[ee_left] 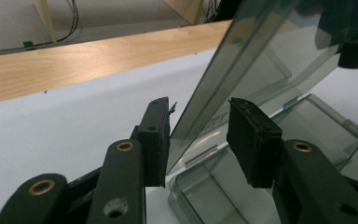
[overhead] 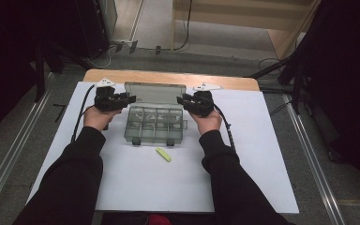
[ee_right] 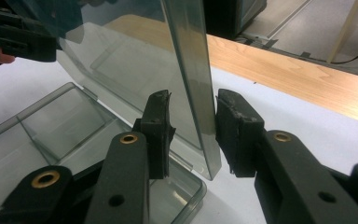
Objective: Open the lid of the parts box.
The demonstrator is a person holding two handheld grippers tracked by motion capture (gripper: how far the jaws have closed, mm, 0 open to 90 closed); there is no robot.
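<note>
A clear smoky plastic compartment box (overhead: 154, 125) lies mid-table, its lid (overhead: 154, 93) standing upright at the back. My left gripper (overhead: 130, 98) is at the lid's left edge and my right gripper (overhead: 180, 99) at its right edge. In the left gripper view the open jaws of the left gripper (ee_left: 198, 140) straddle the lid (ee_left: 242, 70), with a gap at the right pad. In the right gripper view the right gripper (ee_right: 191, 135) stands open astride the lid (ee_right: 186, 56), whose edge is close against the right pad. The box's compartments (ee_right: 51, 130) lie below.
A small yellow-green piece (overhead: 163, 154) lies on the white sheet (overhead: 262, 154) in front of the box. The wooden table edge (overhead: 168, 77) runs behind the lid. Dark stands and cables flank the table on the floor.
</note>
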